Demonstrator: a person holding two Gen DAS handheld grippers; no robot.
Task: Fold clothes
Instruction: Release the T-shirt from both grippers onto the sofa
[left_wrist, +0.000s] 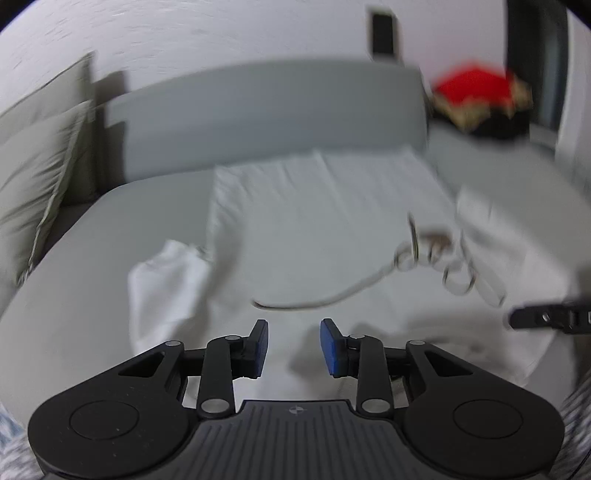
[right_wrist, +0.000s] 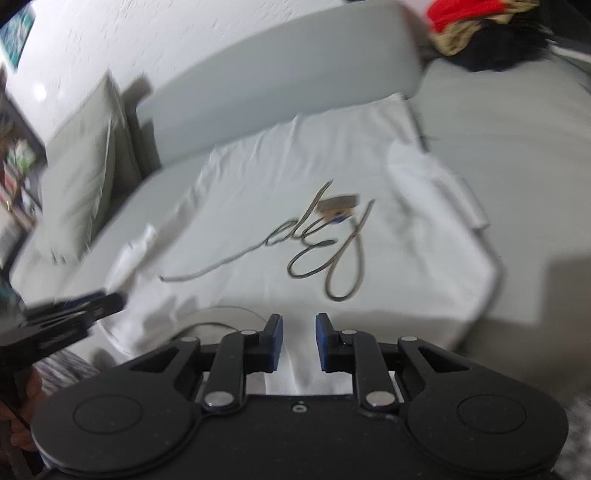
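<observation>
- the white cotton t-shirt with a looping script print (right_wrist: 325, 206) lies spread flat on the pale grey sofa seat (left_wrist: 92, 236), collar end nearest the grippers, hem up against the grey backrest (left_wrist: 273, 110).
- the left gripper (left_wrist: 294, 347) hangs over the near edge of the shirt, its blue pads apart and nothing between them: released.
- the right gripper (right_wrist: 299, 341) is likewise parted, a narrower gap, with only cloth below it, not pinched.
- judging from this, the step in hand is taking hold near the shoulders. it would go best if each claw bites a single layer at matching points either side of the collar, so the fold runs straight.
- the short sleeves (left_wrist: 166, 284) stick out; they look likely to want tucking in.
- the right view shows the whole print, a shelf of clutter (right_wrist: 14, 166) at far left and a grey cushion (right_wrist: 85, 162); the left view blurs the print but shows the red and gold cloth heap (left_wrist: 476, 92) squarely.
</observation>
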